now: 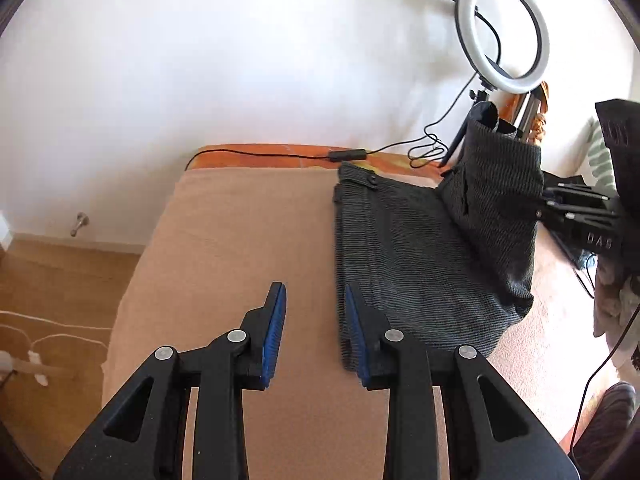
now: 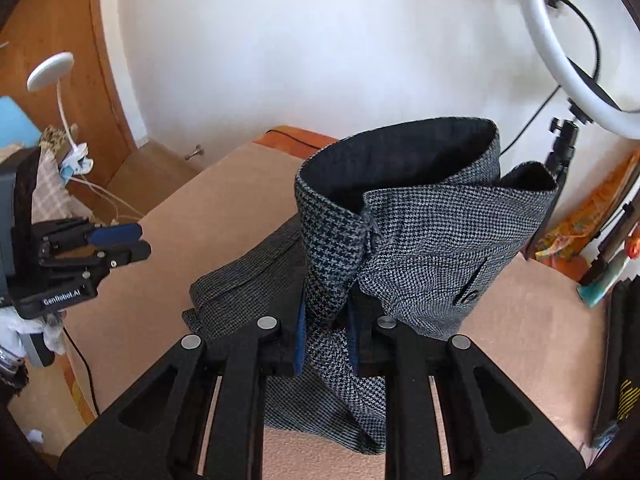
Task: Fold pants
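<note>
Grey houndstooth pants lie on a tan blanket-covered table. My right gripper is shut on the pants and holds one end raised, so its dark lining shows at the top. In the left wrist view that raised end stands at the right, with the right gripper behind it. My left gripper is open and empty, hovering just left of the pants' near edge. It also shows at the left of the right wrist view.
A ring light on a stand sits at the table's far right, its cable running along the back edge. White wall behind. Wooden floor with white cables lies left. Clutter and a white lamp stand beside the table.
</note>
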